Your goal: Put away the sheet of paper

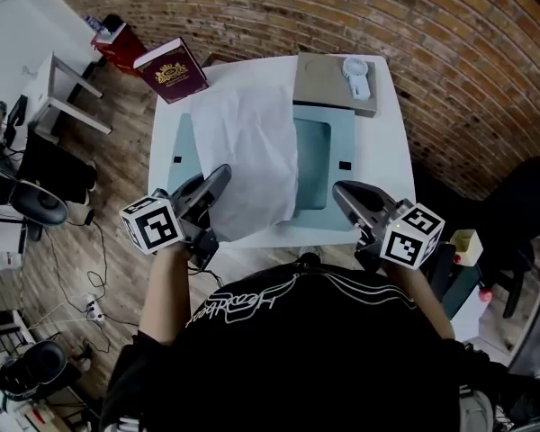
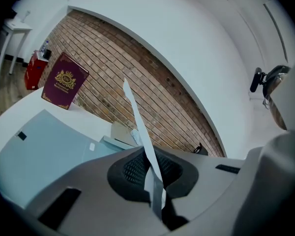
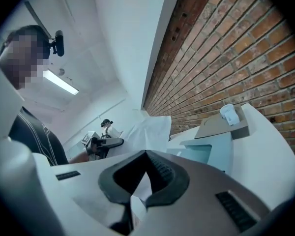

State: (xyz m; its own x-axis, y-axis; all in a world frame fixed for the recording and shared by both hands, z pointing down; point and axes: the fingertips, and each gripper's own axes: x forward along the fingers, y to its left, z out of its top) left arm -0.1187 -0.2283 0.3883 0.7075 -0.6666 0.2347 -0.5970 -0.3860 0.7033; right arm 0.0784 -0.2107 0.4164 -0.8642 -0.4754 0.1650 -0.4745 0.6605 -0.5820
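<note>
The white sheet of paper [image 1: 247, 156] hangs lifted over the white table [image 1: 382, 151], rising from the table's near left side toward the back. My left gripper [image 1: 218, 180] is shut on its near left edge. In the left gripper view the sheet [image 2: 136, 114] runs edge-on, up from between the jaws of that gripper [image 2: 148, 156]. My right gripper [image 1: 344, 194] hovers at the table's near right, apart from the sheet, its jaws together with nothing seen in them. The right gripper view looks past its jaws [image 3: 146, 156] at the raised sheet [image 3: 152, 129] and the left gripper [image 3: 105, 142].
A pale blue mat [image 1: 328, 165] lies on the table under the sheet. A flat brown box [image 1: 324, 84] with a small white fan [image 1: 356, 77] sits at the back right. A maroon book [image 1: 173, 70] leans at the back left corner. A brick wall is behind.
</note>
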